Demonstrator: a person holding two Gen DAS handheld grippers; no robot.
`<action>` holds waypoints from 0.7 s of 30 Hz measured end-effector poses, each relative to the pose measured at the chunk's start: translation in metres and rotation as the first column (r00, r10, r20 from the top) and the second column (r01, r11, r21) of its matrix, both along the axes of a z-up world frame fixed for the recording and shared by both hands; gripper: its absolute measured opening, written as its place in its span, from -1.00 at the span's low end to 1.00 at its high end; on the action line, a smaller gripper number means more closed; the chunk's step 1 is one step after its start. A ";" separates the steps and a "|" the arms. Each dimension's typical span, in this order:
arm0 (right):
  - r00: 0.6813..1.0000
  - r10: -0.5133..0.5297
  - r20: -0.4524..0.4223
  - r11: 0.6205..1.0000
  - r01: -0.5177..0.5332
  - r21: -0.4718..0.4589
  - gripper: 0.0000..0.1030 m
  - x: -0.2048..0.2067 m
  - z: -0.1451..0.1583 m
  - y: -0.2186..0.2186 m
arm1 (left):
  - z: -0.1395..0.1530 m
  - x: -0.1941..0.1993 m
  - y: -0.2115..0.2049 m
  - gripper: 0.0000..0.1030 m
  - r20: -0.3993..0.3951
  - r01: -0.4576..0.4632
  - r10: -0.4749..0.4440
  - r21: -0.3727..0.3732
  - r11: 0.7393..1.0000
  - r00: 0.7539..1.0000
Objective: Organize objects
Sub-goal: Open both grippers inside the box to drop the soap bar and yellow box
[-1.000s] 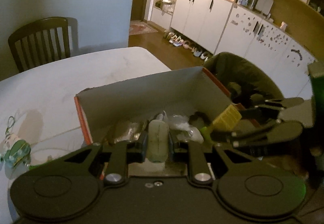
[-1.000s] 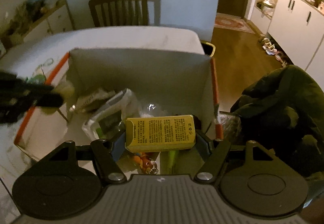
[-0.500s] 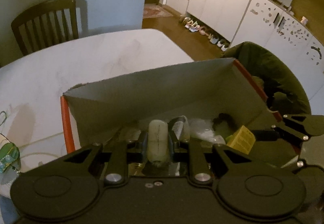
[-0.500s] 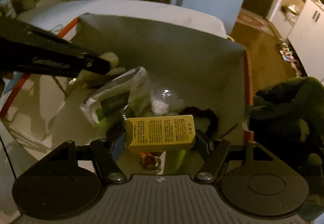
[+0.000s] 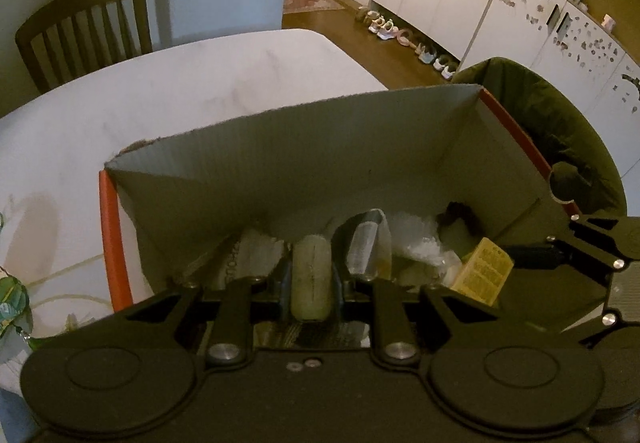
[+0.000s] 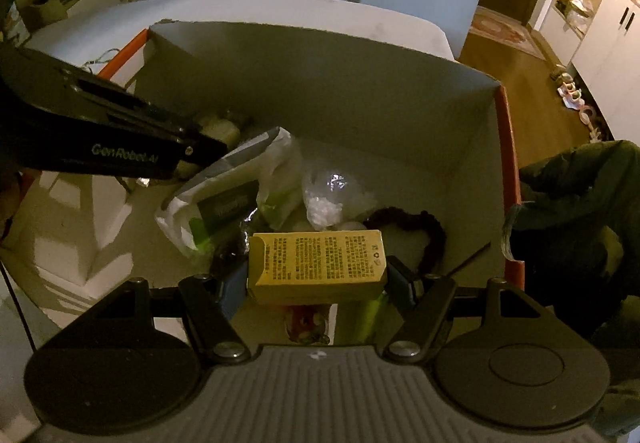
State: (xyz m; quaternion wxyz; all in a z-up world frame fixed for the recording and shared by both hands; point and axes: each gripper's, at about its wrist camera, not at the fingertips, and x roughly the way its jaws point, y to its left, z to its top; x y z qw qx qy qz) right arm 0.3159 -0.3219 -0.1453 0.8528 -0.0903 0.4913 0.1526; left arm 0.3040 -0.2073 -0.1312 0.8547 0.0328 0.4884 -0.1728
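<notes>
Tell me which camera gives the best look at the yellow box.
The right wrist view. There the yellow box sits centred between the right tongs, its printed face turned to the camera, held above the cardboard box. The left wrist view shows only a tilted side of it near the right edge, partly hidden.

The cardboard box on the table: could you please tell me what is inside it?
Inside the cardboard box lie a white-and-green packet, a clear plastic bag and a dark scrunchie. The yellow carton in the right tongs covers whatever lies beneath.
</notes>
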 end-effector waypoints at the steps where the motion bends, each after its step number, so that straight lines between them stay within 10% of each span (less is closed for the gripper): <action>1: 1.000 -0.003 0.004 1.000 0.003 0.007 0.40 -0.001 0.001 -0.001 | 0.000 0.001 -0.001 -0.62 -0.002 0.000 0.000 -0.001 1.000 1.000; 8: 1.000 -0.002 0.018 1.000 0.002 0.007 0.40 -0.011 0.005 -0.001 | 0.002 -0.004 -0.001 0.01 0.005 -0.009 0.009 0.003 1.000 1.000; 21: 0.995 -0.062 0.083 0.995 0.055 0.087 0.45 -0.037 0.035 -0.017 | 0.031 -0.034 -0.001 0.27 0.085 0.024 -0.022 -0.025 0.999 0.996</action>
